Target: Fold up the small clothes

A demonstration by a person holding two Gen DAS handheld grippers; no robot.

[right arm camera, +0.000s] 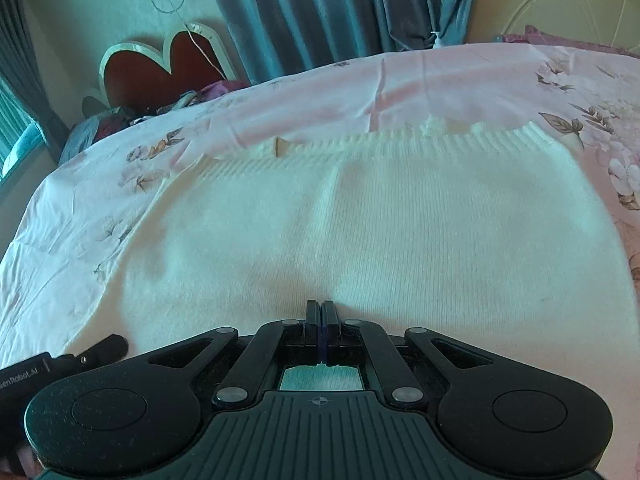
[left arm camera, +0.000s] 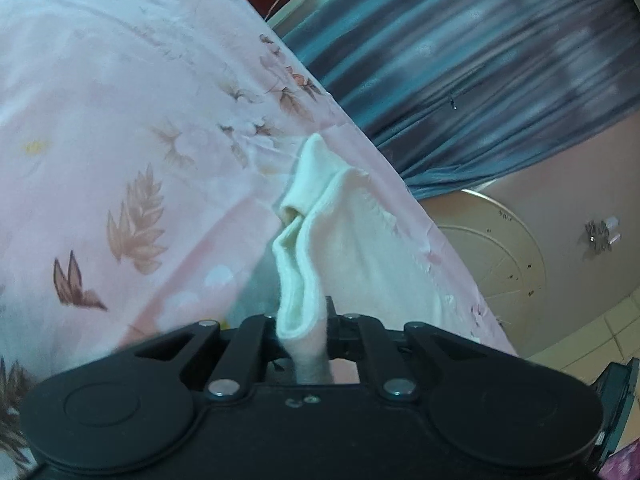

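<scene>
A cream knit sweater (right arm camera: 360,216) lies spread on a pink floral bedsheet (right arm camera: 420,84), its ribbed hem at the far side. My right gripper (right arm camera: 322,310) is shut, its tips pressed on the sweater's near edge; whether fabric is pinched between them is hidden. In the left wrist view my left gripper (left arm camera: 304,320) is shut on a fold of the same cream sweater (left arm camera: 340,232) and holds it lifted off the sheet (left arm camera: 120,120). The left gripper's body also shows at the lower left of the right wrist view (right arm camera: 80,360).
Blue-grey curtains (right arm camera: 320,8) hang behind the bed. A red heart-shaped board (right arm camera: 160,68) leans on the wall at the left, with crumpled clothes (right arm camera: 120,120) beside it. A beige headboard (right arm camera: 560,0) stands at the right. The bed's edge and tiled floor (left arm camera: 580,340) show in the left wrist view.
</scene>
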